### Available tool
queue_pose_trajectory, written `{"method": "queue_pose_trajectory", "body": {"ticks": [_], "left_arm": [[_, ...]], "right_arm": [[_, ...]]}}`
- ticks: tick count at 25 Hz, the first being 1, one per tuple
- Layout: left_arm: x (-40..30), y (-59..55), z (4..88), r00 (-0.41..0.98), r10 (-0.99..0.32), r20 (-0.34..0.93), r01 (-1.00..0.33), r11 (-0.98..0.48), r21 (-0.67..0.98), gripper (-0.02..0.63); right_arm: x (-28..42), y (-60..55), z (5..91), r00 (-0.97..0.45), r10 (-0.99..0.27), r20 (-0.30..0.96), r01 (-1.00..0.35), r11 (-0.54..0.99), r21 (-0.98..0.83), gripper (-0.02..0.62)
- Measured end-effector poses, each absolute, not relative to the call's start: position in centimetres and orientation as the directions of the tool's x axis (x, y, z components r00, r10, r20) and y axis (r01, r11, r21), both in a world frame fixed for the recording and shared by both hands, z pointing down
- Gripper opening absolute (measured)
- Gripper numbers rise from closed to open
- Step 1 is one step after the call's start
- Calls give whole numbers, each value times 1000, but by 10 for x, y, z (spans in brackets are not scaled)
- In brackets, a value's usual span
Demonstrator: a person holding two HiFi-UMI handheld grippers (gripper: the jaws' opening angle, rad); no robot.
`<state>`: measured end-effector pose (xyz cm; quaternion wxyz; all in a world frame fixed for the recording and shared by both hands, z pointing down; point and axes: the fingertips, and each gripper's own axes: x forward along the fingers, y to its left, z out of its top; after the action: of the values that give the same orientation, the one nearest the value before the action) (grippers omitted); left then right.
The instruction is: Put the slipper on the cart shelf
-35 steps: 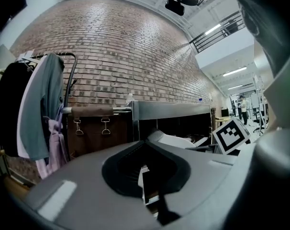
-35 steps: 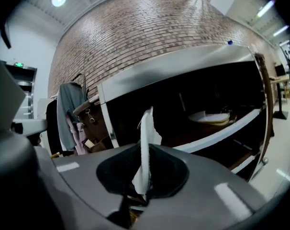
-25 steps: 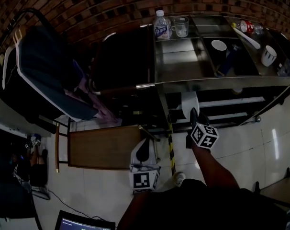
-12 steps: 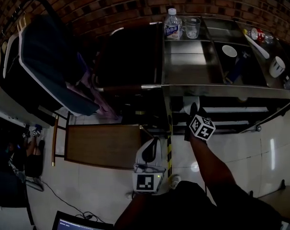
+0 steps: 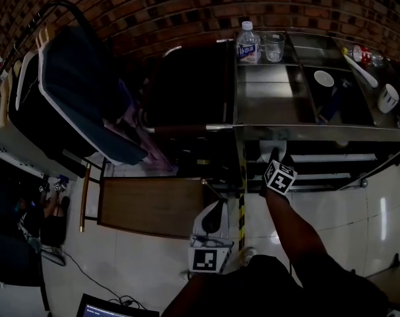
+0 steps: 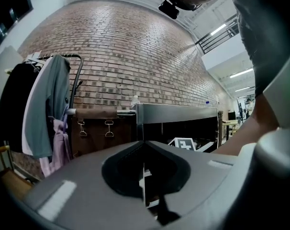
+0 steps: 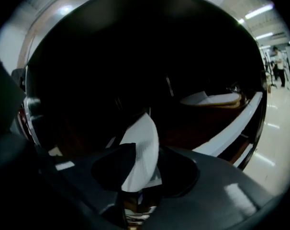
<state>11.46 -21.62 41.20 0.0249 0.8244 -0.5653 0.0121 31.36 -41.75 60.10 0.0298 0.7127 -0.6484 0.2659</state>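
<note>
Slipper (image 7: 142,137) half hidden between just-opening jaws of right gripper (image 7: 146,163); cart shelf (image 5: 325,158) too dark; left gripper (image 6: 144,152) jaws together.

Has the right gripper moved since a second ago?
Yes: right gripper closer to the cart shelf; its jaws have just been opening, slipper between them.

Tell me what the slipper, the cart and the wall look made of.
Slipper: white matte cloth, probably, judging by its fine woven-looking texture. Cart: bare metal, likely stainless steel, given its dull grey sheen and reflections. Wall: unpainted reddish-brown brick with pale mortar lines.
</note>
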Motion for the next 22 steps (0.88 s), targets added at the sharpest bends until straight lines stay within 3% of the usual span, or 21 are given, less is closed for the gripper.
{"method": "queue_pose_trajectory", "body": {"ticks": [3, 13, 22], "left_arm": [[112, -213, 417, 356, -932, 65, -934, -356, 18, 11], [110, -202, 421, 356, -932, 69, -934, -356, 5, 11], [105, -198, 421, 335, -938, 85, -942, -334, 26, 11]], "right_arm": [[316, -420, 603, 30, -900, 435, -962, -143, -231, 170], [314, -425, 603, 50, -880, 472, -977, -142, -161, 192], [301, -385, 546, -75, -953, 292, -997, 68, -34, 224]]}}
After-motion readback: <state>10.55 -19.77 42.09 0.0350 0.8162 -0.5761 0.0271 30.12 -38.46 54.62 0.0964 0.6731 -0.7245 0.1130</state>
